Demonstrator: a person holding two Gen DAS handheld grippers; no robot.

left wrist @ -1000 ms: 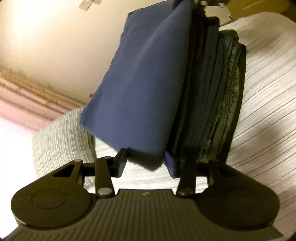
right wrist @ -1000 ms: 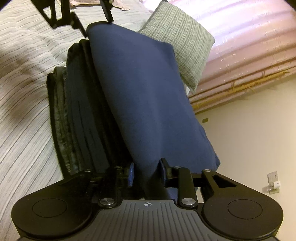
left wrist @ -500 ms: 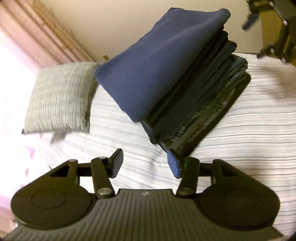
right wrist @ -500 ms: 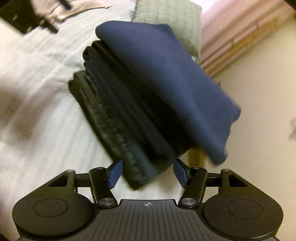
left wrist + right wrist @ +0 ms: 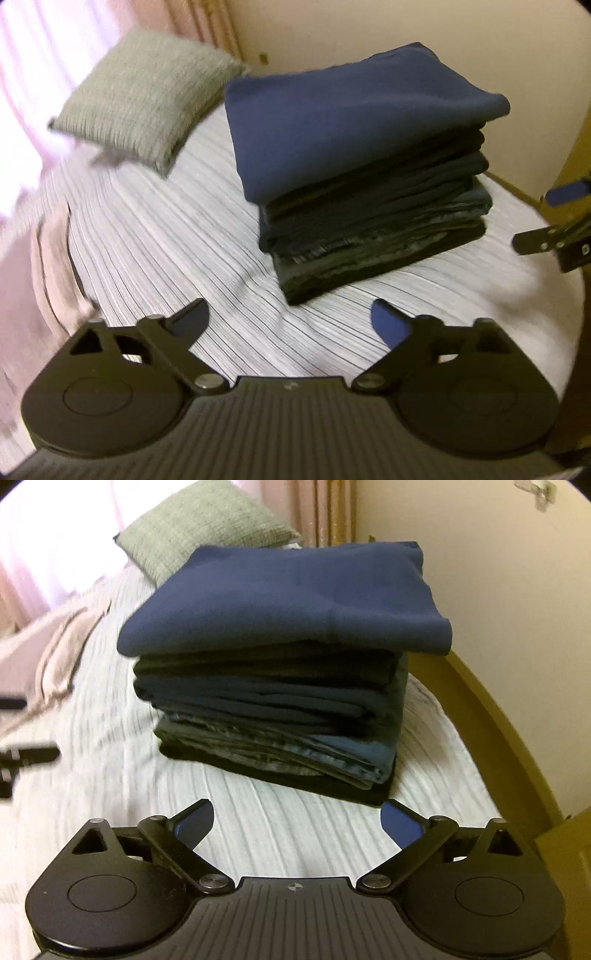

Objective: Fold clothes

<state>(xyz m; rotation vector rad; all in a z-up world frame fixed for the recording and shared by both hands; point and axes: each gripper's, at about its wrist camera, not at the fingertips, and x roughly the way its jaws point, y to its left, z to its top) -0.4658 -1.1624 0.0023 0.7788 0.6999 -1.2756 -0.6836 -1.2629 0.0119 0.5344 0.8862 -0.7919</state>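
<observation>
Both pairs of fingers stand spread wide and grasp nothing. Seen from the left wrist, the left gripper (image 5: 290, 319) has its black fingers (image 5: 192, 321) parted over the white bedspread with thin dark stripes (image 5: 177, 243), with bare cloth between the tips. Seen from the right wrist, the right gripper (image 5: 297, 818) is the same, its blue-padded fingers (image 5: 397, 825) released above that bedspread (image 5: 295, 834).

Just ahead of each gripper, and apart from the fingers, sits the stack of folded dark clothes (image 5: 373, 225) on the bed. From the right wrist its near corner (image 5: 280, 720) lies just beyond the right fingertip. Black, grey and dark-blue layers make up the lower part; the folded navy blue garment (image 5: 343, 122) lies flat on top, overhanging the layers beneath (image 5: 291, 598).

To the right of the left fingers, at the edge of the view, part of the right gripper shows (image 5: 554, 236), blurred. Left of the right fingers, black parts of the left gripper (image 5: 26, 757) show at the edge.

Beyond the stack and to the left lies a square grey-green woven cushion (image 5: 144, 96), also visible behind the stack (image 5: 207, 528). Farther left is crumpled pale pink fabric (image 5: 62, 646). Behind all stands a cream wall (image 5: 332, 29).
</observation>
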